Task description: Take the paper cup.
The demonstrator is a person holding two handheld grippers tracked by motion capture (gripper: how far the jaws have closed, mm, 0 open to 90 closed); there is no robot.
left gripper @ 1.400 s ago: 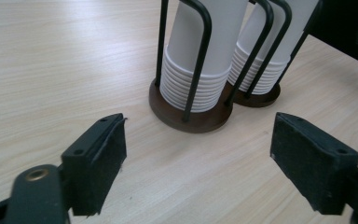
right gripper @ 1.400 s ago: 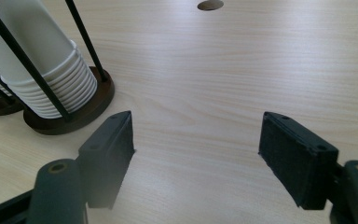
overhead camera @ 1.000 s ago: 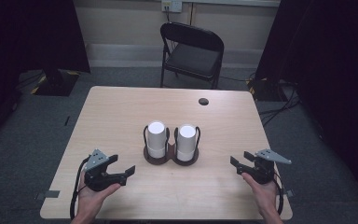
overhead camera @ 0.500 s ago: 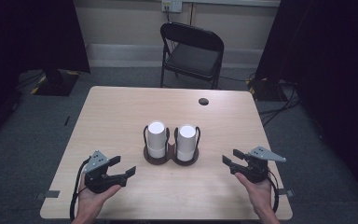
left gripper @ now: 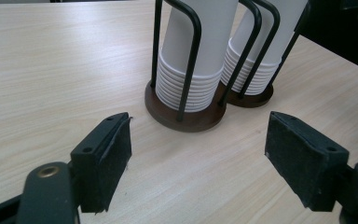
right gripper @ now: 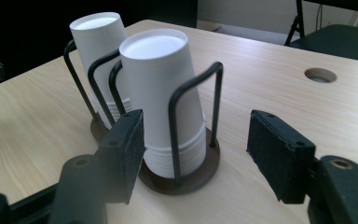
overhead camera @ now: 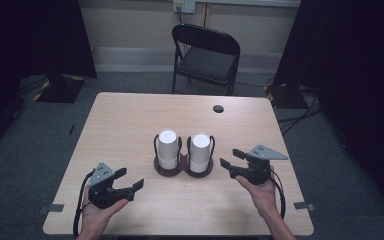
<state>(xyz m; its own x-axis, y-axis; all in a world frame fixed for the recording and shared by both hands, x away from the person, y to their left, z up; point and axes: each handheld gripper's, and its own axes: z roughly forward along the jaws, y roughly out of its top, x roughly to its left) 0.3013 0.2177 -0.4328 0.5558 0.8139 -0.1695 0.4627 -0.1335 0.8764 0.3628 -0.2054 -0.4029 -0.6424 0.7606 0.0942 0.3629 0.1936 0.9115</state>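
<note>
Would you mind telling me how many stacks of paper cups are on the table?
2. The left stack and the right stack stand upside down side by side in wire holders at the table's middle; the number of cups in each is unclear.

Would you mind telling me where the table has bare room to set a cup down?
Bare: the far table behind the cup stacks, bar the hole, and the left side. Crowded: between the stacks and the right gripper.

Two cup stacks stand side by side in a rack mid-table, between my left tongs and right tongs; a chair stands behind.
</note>
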